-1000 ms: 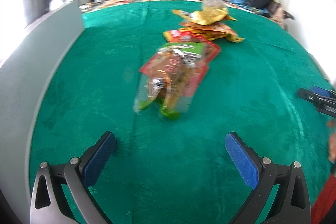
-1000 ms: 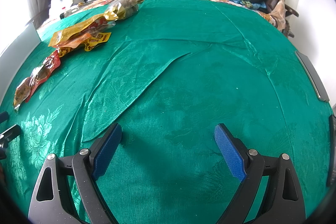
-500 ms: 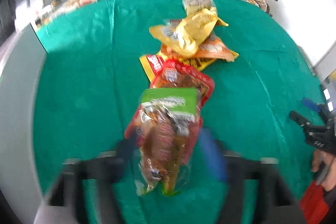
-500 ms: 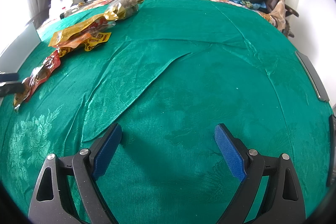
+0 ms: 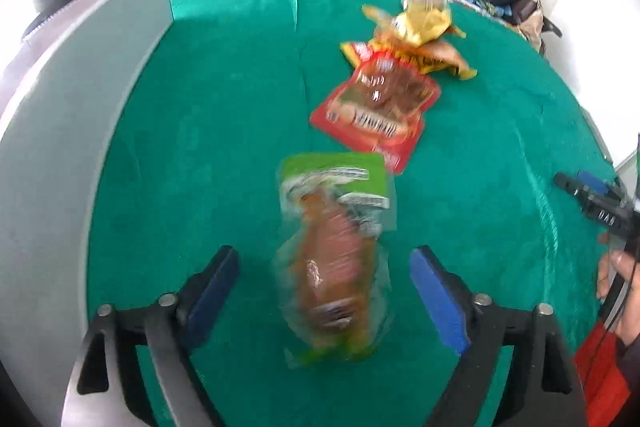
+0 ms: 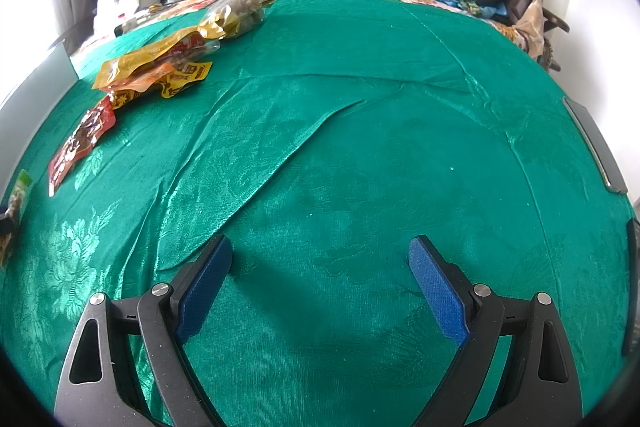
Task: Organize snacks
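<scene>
Opening left jaws straddle green-topped snack packet (image 5: 334, 259), untouched.

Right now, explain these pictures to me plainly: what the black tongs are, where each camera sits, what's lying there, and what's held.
Those tongs are two hand-held grippers, each with a camera looking along its blue-padded fingers. The left camera shows the left gripper, jaws opening, pads clear of the green-topped snack bag between them. Farther off on the green cloth lie a red packet and a yellow pile. The right camera shows the right gripper, open over bare cloth, holding nothing.
</scene>
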`<state>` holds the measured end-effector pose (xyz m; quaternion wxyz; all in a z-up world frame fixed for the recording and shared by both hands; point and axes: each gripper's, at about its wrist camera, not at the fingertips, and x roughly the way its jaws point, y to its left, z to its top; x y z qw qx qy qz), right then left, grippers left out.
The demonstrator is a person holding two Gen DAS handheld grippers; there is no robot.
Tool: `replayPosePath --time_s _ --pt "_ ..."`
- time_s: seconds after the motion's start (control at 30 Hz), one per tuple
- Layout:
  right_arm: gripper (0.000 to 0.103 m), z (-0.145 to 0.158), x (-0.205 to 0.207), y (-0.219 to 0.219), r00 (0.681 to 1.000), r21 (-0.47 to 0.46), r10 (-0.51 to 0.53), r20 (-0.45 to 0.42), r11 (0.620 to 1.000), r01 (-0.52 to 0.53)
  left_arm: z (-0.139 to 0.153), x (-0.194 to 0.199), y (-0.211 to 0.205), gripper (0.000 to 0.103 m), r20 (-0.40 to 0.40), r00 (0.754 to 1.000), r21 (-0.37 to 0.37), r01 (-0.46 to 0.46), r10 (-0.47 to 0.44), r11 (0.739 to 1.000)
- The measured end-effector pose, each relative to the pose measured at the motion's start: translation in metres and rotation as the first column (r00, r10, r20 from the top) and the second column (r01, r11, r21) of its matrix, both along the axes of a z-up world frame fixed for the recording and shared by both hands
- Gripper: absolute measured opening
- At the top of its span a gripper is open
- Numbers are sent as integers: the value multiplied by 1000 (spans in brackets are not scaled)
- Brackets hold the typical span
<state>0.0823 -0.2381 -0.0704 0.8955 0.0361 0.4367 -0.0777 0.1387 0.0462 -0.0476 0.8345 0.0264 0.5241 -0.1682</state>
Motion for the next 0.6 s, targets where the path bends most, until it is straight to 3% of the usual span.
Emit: replayPosePath --time_s 0.17,0.3,0.37,0.6 --pt "93 0 0 0 1000 1 0 0 1000 0 -8 -1 -6 88 71 997 91 33 -40 995" --pt "93 0 0 0 1000 1 0 0 1000 0 -10 9 9 90 123 988 61 -95 87 994" --pt "93 0 0 0 1000 1 0 0 1000 0 -14 11 11 96 154 980 62 -134 124 989" --pt "93 0 0 0 1000 1 0 0 1000 0 -17 14 11 103 168 979 73 -128 114 989"
